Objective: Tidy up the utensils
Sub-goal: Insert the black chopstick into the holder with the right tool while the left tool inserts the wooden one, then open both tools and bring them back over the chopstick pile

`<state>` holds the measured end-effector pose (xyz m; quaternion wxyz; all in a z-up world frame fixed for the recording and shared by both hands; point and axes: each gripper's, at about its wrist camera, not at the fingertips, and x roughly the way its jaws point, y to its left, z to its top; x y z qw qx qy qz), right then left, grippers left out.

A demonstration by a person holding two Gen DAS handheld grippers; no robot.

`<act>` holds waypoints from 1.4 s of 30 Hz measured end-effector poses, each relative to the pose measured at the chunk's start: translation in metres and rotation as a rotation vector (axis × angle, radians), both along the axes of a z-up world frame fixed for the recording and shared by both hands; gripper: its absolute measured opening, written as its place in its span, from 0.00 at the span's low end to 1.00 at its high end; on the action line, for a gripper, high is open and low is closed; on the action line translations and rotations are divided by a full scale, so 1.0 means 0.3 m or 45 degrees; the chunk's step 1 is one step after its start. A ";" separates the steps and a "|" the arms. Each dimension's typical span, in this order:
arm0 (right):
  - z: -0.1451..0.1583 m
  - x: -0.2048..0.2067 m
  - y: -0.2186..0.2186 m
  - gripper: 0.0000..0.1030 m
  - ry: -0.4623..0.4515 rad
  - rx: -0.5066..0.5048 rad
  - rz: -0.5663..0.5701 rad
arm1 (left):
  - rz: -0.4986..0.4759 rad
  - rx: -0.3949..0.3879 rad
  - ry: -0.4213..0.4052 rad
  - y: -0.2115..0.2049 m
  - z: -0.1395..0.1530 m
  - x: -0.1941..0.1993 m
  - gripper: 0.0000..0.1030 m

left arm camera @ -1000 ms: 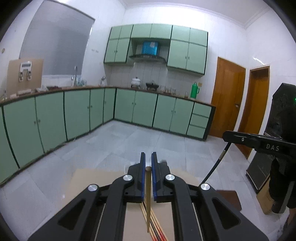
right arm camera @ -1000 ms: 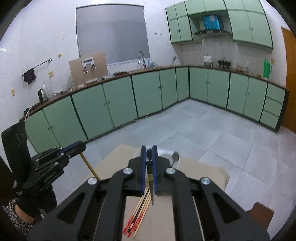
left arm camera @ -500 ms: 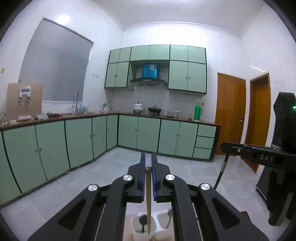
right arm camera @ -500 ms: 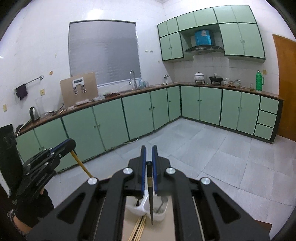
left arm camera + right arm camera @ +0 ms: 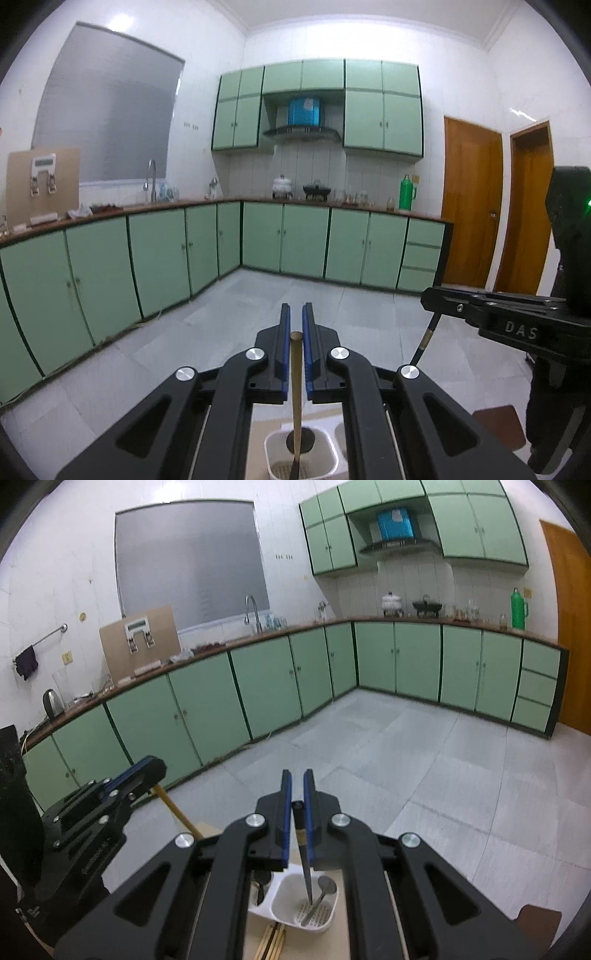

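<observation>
My left gripper [image 5: 295,310] is shut on a pale wooden chopstick [image 5: 295,384]. It hangs tip down over a compartment of the white utensil holder [image 5: 271,448], where a dark spoon [image 5: 307,439] lies. My right gripper [image 5: 297,775] is shut on a dark chopstick with a gold band [image 5: 306,867]. Its tip points into the holder's right compartment [image 5: 282,897], beside a metal spoon [image 5: 322,888]. Each gripper shows in the other's view: the right gripper [image 5: 491,314] with its dark chopstick, the left gripper [image 5: 136,779] with its wooden one.
Loose chopsticks [image 5: 273,941] lie on the tan table [image 5: 207,829] just in front of the holder. A brown stool [image 5: 498,424] stands low on the right. Beyond lie a grey tiled floor and green kitchen cabinets [image 5: 159,254].
Both grippers moved forward over the table with their chopsticks. The white holder has come in under the chopstick tips, and the loose chopsticks have slipped back towards the bottom edge.
</observation>
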<state>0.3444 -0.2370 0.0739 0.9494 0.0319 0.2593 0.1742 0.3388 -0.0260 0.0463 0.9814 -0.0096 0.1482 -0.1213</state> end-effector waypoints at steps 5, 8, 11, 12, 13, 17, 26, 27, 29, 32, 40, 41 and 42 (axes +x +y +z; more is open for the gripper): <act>-0.071 0.005 0.015 0.06 0.063 -0.028 0.022 | -0.005 0.012 0.101 0.014 -0.086 0.044 0.06; -0.086 -0.006 0.018 0.09 0.075 -0.036 0.017 | -0.004 0.011 0.128 0.026 -0.104 0.045 0.06; -0.086 -0.032 0.009 0.14 0.080 -0.034 0.012 | -0.004 0.024 0.127 0.034 -0.101 0.031 0.07; -0.081 -0.041 0.008 0.21 0.076 -0.033 0.009 | -0.004 0.026 0.126 0.035 -0.096 0.024 0.08; -0.074 -0.058 0.004 0.26 0.067 -0.036 -0.001 | -0.005 0.023 0.128 0.043 -0.092 0.015 0.09; -0.058 -0.139 -0.023 0.47 0.026 -0.044 -0.035 | 0.004 0.026 0.117 0.062 -0.071 -0.040 0.22; -0.199 -0.463 -0.071 0.81 0.004 -0.137 -0.119 | 0.029 0.023 0.209 0.127 -0.192 -0.305 0.56; -0.234 -0.498 -0.071 0.83 0.024 -0.134 -0.118 | 0.039 0.027 0.242 0.136 -0.233 -0.341 0.58; -0.311 -0.567 -0.065 0.83 0.072 -0.145 -0.115 | 0.051 0.034 0.302 0.152 -0.303 -0.394 0.59; -0.435 -0.654 -0.038 0.84 0.165 -0.158 -0.128 | 0.071 0.056 0.389 0.166 -0.411 -0.473 0.61; -0.729 -0.804 0.054 0.74 0.400 -0.187 -0.132 | 0.092 0.109 0.610 0.209 -0.656 -0.618 0.61; -0.756 -0.817 0.067 0.70 0.422 -0.187 -0.125 | 0.093 0.116 0.619 0.210 -0.670 -0.628 0.61; -0.769 -0.822 0.071 0.66 0.434 -0.187 -0.120 | 0.095 0.128 0.630 0.210 -0.683 -0.636 0.61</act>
